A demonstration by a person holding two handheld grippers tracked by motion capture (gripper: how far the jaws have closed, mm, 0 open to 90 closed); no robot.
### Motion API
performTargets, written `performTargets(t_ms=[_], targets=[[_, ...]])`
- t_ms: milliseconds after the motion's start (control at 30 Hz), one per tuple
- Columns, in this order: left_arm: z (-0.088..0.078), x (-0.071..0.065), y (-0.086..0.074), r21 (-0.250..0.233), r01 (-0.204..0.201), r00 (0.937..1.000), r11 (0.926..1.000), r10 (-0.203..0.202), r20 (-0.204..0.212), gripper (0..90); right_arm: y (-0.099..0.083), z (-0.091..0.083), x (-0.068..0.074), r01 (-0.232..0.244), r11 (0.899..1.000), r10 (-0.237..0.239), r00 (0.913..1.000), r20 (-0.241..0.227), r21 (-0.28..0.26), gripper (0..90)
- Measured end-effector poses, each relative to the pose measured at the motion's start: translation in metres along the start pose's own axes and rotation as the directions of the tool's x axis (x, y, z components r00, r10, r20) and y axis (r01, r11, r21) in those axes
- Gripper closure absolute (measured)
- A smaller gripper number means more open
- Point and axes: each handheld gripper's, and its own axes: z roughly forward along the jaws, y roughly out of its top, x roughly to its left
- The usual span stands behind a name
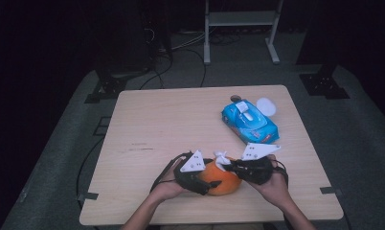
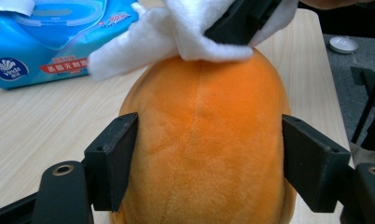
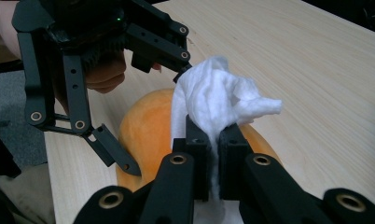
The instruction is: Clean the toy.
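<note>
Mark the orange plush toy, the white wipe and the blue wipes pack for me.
orange plush toy (image 2: 204, 140): left gripper view, middle of its fuzzy front.
white wipe (image 3: 213, 95): right gripper view, bunched part above the jaws.
blue wipes pack (image 1: 250, 122): high view, its top face.

One orange plush (image 1: 221, 179), one wipe (image 1: 222, 158), one pack (image 1: 250, 122)

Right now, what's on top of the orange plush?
A white wipe rests on top of the plush, pinched in the right claw. The left claw clamps the plush's sides. The plush surface under the wipe is covered, so its state can't be seen.
</note>
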Motion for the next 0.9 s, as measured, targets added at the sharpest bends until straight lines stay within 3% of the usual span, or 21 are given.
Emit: performTargets(t_ms=[200, 467, 600, 667, 733, 800, 900], targets=[[-0.001, 0.008, -0.005, -0.035, 0.043, 0.9983, 0.9985, -0.042, 0.040, 22.4, -0.012, -0.006, -0.014, -0.045, 0.999, 0.045, 0.9989, 0.008, 0.007, 84.7], [-0.001, 0.008, -0.006, -0.039, 0.039, 0.9984, 0.9985, -0.037, 0.042, 22.8, -0.033, -0.019, -0.035, -0.120, 0.992, 0.119, 0.9920, 0.043, 0.029, 84.7], [-0.003, 0.011, -0.007, -0.050, 0.037, 0.9977, 0.9981, -0.034, 0.059, 14.8, -0.032, -0.018, -0.033, -0.109, 0.993, 0.107, 0.9933, 0.045, 0.037, 84.6], [-0.005, 0.018, -0.013, -0.054, 0.065, 0.9959, 0.9964, -0.062, 0.066, 8.3, -0.033, -0.018, -0.034, -0.111, 0.993, 0.109, 0.9929, 0.046, 0.037, 84.7], [-0.003, 0.024, -0.020, -0.060, 0.107, 0.9898, 0.9925, -0.100, 0.101, 5.6, -0.035, -0.019, -0.037, -0.123, 0.992, 0.122, 0.9917, 0.042, 0.037, 84.7], [0.001, 0.026, -0.026, -0.032, 0.108, 0.9866, 0.9937, -0.103, 0.127, 4.0, -0.036, -0.019, -0.038, -0.131, 0.991, 0.130, 0.9907, 0.040, 0.038, 84.7], [0.003, 0.026, -0.029, -0.045, 0.108, 0.9843, 0.9932, -0.100, 0.145, 11.9, -0.036, -0.019, -0.038, -0.131, 0.991, 0.129, 0.9910, 0.036, 0.039, 84.6]])
